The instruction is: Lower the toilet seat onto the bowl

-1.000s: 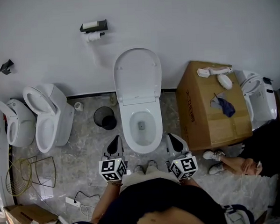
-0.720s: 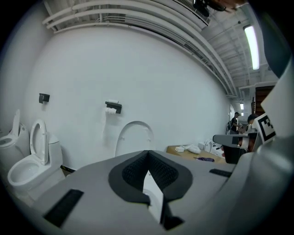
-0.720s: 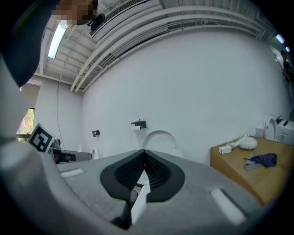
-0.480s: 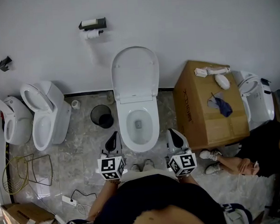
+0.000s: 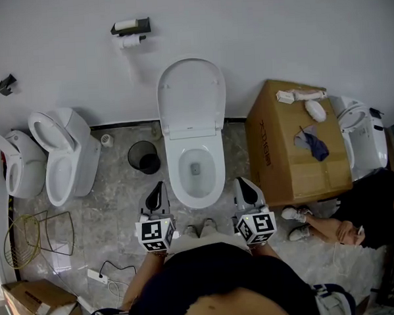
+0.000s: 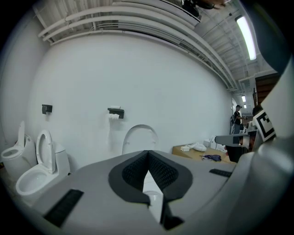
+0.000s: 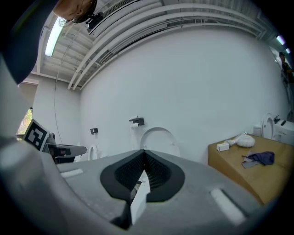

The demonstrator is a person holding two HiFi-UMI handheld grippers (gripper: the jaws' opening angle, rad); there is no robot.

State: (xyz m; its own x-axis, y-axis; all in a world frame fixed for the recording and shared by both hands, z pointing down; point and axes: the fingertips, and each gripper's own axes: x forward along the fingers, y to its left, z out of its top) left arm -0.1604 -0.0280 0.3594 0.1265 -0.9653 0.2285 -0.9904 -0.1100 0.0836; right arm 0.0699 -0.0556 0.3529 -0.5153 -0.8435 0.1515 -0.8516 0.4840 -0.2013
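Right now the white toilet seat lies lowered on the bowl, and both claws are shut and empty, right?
No: the head view shows the white toilet seat standing upright against the wall, off the white ceramic bowl. The left claw and right claw are shut and empty.

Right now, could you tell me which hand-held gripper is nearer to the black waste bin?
Left. The left hand-held gripper is close beside the black waste bin, on the person's side; the right hand-held gripper is across the toilet bowl from it.

Glossy white toilet seat [image 5: 191, 94], matt brown cardboard box [image 5: 292, 155]
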